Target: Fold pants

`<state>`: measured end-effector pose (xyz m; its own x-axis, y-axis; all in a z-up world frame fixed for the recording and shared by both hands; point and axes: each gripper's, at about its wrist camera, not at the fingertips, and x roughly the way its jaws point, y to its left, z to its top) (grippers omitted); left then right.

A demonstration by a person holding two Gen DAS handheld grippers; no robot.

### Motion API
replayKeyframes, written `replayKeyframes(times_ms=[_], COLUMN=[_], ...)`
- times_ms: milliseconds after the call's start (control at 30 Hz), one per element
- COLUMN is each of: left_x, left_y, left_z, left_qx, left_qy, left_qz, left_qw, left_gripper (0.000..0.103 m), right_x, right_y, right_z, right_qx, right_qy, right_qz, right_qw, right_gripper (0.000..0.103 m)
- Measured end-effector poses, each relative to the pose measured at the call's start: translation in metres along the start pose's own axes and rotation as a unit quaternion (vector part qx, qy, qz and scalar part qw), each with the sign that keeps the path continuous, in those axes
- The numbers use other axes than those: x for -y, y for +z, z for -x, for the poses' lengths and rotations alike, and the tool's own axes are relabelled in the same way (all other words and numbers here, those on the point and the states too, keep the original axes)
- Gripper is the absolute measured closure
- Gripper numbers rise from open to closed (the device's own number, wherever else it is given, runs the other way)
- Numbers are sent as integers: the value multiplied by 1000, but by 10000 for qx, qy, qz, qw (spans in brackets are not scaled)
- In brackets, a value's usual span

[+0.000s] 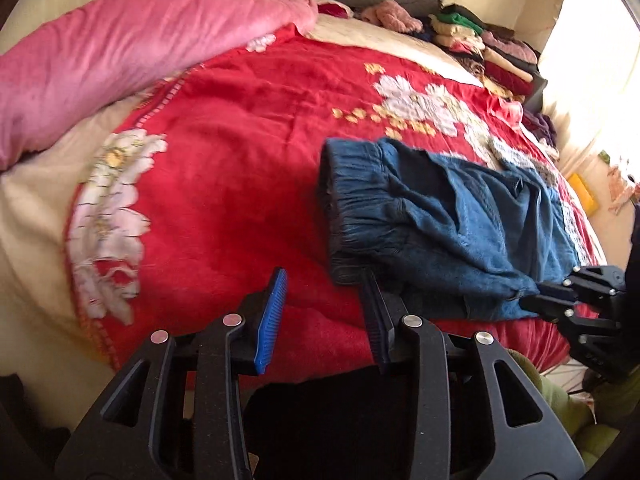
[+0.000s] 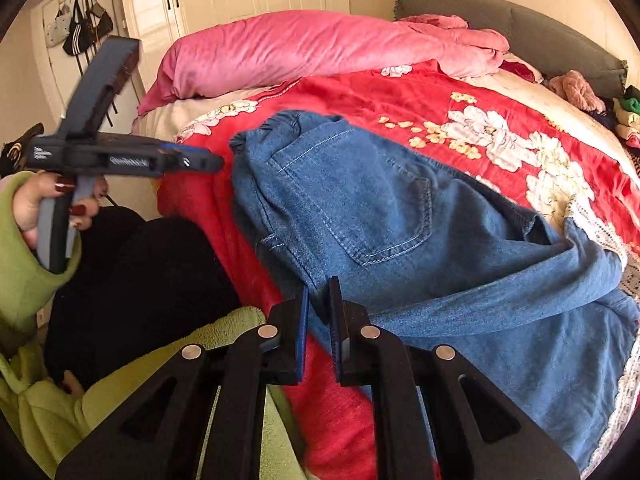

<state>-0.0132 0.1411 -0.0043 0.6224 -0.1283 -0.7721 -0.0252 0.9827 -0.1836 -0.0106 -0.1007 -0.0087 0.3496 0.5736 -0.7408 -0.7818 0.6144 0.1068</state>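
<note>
two grippers working over blue denim pants (image 2: 380, 216) lying mid-frame on a red floral blanket (image 1: 240, 160), left gripper (image 1: 326, 280) gaping released beside the waistband, right gripper (image 2: 319, 292) pinching the pants' near edge

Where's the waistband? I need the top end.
In the left wrist view, the waistband is the jeans' left end, on the red blanket.

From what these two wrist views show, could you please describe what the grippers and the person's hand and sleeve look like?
Both the left gripper and right gripper have matte black linkage arms with triangular cut-outs and round silver pivot pins; the jaws carry ribbed blue pads. From the side, the left gripper shows a grey-and-black handle with small white lettering I cannot read. The left hand has dark red nail polish and a fuzzy lime-green sleeve.
</note>
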Motion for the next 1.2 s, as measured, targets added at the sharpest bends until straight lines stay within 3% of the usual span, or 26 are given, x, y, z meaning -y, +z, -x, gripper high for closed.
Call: replayKeyframes(times_ms=[167, 300, 367, 433, 600, 800, 967, 1033, 1200], left_x=[41, 79, 82, 75, 71, 74, 83, 82, 86], left_y=[8, 19, 16, 10, 2, 0, -3, -1, 0], left_z=[17, -5, -24, -35, -33, -34, -36, -33, -21], left_qx=[249, 135, -116, -260, -232, -200, -136, -130, -37], left_qy=[-205, -184, 73, 56, 11, 19, 241, 206, 308], left_qz=[-439, -875, -962, -877, -864, -932, -1157, -1097, -1153], left_qw=[9985, 9959, 9953, 9958, 9960, 9954, 9929, 9937, 9928], left_gripper=[75, 75, 75, 75, 75, 75, 75, 75, 67], right_x=[-4, -3, -1, 4, 24, 33, 33, 37, 60], right_y=[-2, -6, -6, -6, -2, -22, -21, -19, -20], right_z=[-1, 3, 14, 34, 41, -10, 6, 19, 49], right_qx=[-30, -105, -17, 243, 476, -557, -351, -173, 167], right_qy=[89, 217, 231, 193, -50, -326, -326, -392, -586], right_qz=[60, -113, -142, -196, -668, -1135, -1192, -1235, -1589], right_qw=[9999, 9996, 9996, 9993, 9966, 9914, 9917, 9914, 9854], right_gripper=[94, 86, 84, 83, 74, 66, 65, 57, 52])
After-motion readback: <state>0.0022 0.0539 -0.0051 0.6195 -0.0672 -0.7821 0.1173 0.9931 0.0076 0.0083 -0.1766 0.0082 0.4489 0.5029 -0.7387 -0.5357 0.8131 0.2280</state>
